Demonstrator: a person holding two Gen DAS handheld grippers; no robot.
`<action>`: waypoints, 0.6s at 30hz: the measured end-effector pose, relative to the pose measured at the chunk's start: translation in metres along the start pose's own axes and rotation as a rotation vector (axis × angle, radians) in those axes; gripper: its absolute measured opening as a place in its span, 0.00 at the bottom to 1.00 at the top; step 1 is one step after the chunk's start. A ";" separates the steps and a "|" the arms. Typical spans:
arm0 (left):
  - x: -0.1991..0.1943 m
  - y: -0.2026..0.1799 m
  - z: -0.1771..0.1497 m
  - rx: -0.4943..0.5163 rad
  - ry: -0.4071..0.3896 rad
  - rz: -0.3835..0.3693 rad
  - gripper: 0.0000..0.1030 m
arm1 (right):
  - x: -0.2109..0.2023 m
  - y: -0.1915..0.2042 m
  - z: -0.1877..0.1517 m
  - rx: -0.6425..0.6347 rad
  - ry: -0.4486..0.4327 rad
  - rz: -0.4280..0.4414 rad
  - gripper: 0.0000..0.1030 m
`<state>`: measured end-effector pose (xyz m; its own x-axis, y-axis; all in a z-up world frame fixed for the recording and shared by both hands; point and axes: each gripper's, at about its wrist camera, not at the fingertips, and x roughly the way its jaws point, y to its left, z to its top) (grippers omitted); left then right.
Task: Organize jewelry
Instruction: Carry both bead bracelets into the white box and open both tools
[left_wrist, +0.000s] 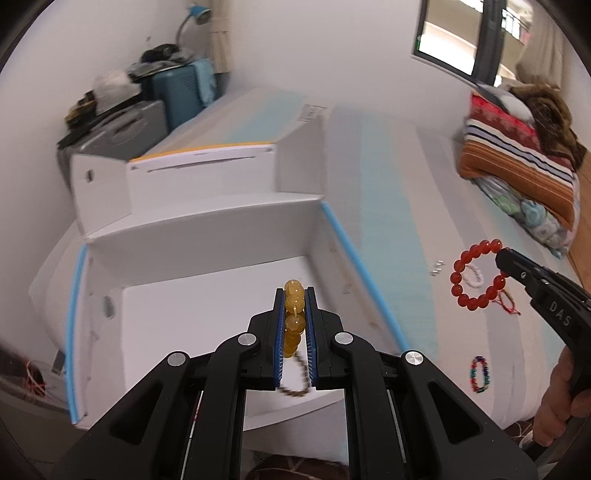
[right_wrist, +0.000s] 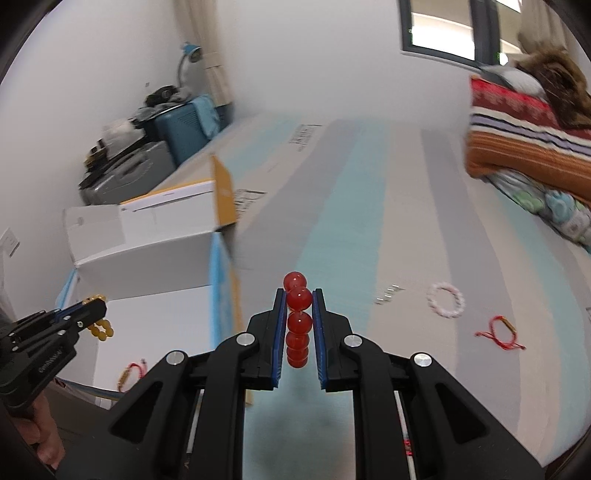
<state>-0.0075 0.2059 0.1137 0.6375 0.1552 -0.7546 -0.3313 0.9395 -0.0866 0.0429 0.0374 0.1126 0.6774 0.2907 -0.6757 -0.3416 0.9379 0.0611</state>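
The amber bead bracelet (left_wrist: 294, 317) is clamped between the narrowed jaws of the left gripper (left_wrist: 294, 295) and held above the open white box (left_wrist: 207, 295), seemingly so it can be dropped inside. To the right, the red bead bracelet (right_wrist: 297, 319) is gripped by the right gripper (right_wrist: 298, 295), raised level over the striped bed (right_wrist: 369, 221), presumably bound for the box too.

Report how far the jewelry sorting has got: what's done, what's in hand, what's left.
Done: nothing clearly sits in the white box yet; its visible floor looks bare.
In hand: the left gripper clamps the yellow bead bracelet over the box; the right gripper holds the red bead bracelet above the bed.
Left: the white bead bracelet, red string bracelet, multicolored bracelet and small silver pieces lie on the striped bedspread.
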 end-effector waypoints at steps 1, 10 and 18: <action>-0.001 0.008 -0.002 -0.010 0.000 0.012 0.09 | 0.001 0.010 0.001 -0.010 -0.001 0.012 0.13; -0.006 0.072 -0.017 -0.085 0.012 0.071 0.09 | 0.014 0.085 -0.003 -0.090 0.002 0.090 0.13; 0.008 0.105 -0.034 -0.131 0.049 0.107 0.09 | 0.043 0.124 -0.017 -0.132 0.058 0.113 0.13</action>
<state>-0.0605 0.2958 0.0764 0.5599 0.2340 -0.7948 -0.4851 0.8703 -0.0855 0.0189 0.1633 0.0785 0.5921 0.3781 -0.7117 -0.4986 0.8657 0.0451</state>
